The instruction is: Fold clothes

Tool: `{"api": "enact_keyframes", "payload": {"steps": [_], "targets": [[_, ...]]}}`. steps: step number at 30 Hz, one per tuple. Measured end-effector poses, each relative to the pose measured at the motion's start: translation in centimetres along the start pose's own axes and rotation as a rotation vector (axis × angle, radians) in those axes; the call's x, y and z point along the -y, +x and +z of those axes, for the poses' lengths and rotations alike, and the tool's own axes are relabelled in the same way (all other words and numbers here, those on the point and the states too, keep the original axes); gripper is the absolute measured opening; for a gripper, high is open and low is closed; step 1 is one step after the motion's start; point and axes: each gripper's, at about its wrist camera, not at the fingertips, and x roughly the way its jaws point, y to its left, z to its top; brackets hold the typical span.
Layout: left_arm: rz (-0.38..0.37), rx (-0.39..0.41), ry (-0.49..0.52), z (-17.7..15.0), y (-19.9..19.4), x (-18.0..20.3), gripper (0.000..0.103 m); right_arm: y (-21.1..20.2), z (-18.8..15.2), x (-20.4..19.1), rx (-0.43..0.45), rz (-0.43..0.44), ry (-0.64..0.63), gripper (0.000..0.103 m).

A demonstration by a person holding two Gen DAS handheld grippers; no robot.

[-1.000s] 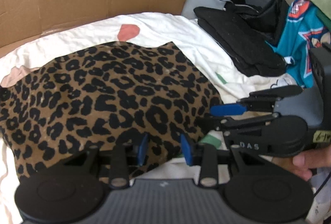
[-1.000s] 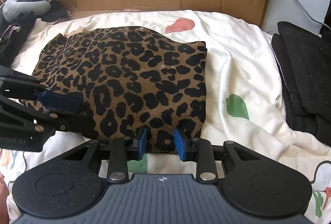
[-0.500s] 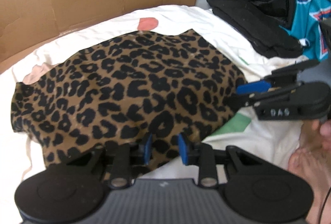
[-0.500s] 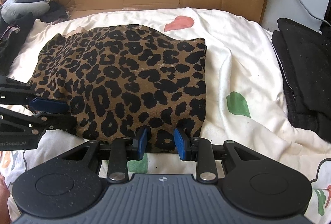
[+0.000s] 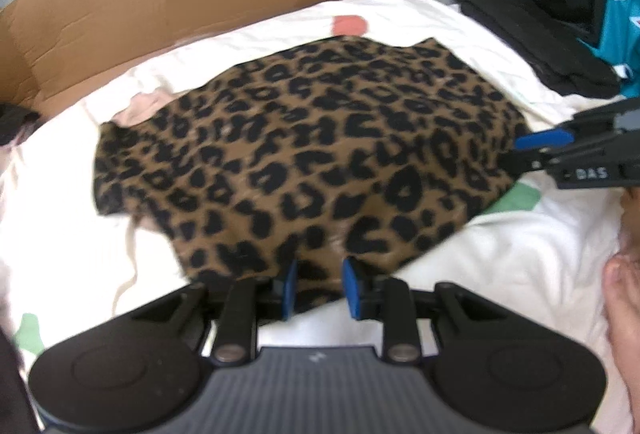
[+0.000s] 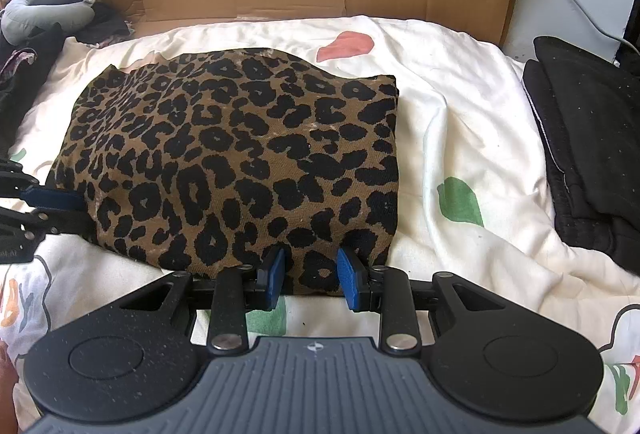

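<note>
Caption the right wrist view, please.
Right gripper at the near edge of a folded brown-and-black leopard-print garment on a cream bedsheet.

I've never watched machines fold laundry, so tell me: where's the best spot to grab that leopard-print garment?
Probably its near edge, coming in low from the front. The leopard-print garment lies folded flat on the sheet, so only its borders offer a thick lip to pinch. The right claw already straddles that edge near one corner; the left claw is closing over it near the other.
</note>
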Motion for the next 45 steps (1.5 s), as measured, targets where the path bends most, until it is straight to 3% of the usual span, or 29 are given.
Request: {"api": "enact_keyframes", "payload": {"steps": [8, 12, 19, 21, 25, 32, 38, 45], "targets": [[0.049, -0.018, -0.024, -0.6, 0.0, -2.1, 0.03, 0.0, 0.0, 0.1, -0.001, 0.007, -0.011, 0.035], [0.069, -0.027, 0.012, -0.6, -0.1, -2.2, 0.03, -0.2, 0.1, 0.1, 0.0, 0.005, -0.007, 0.035], [0.116, -0.074, -0.038, -1.3, -0.8, -4.0, 0.033, -1.1, -0.1, 1.0, -0.002, -0.027, 0.009, 0.035], [0.107, -0.078, -0.084, -1.4, -1.1, -4.8, 0.037, -1.1, -0.3, 2.0, -0.018, -0.034, 0.055, 0.036], [0.083, -0.056, -0.157, -1.5, -2.5, -5.7, 0.035, -2.0, -0.3, 2.7, 0.007, -0.034, 0.106, 0.035], [0.031, -0.04, -0.29, -2.2, -3.0, -7.0, 0.035, -3.2, -0.6, 4.2, 0.022, 0.105, 0.301, 0.036], [0.002, -0.043, -0.332, -2.2, -2.5, -7.1, 0.035, -2.0, -1.3, 5.2, -0.021, 0.156, 0.438, 0.036], [-0.018, -0.049, -0.349, -2.4, -1.7, -7.1, 0.035, 0.0, -3.2, 7.8, -0.056, 0.249, 0.718, 0.036]]}}
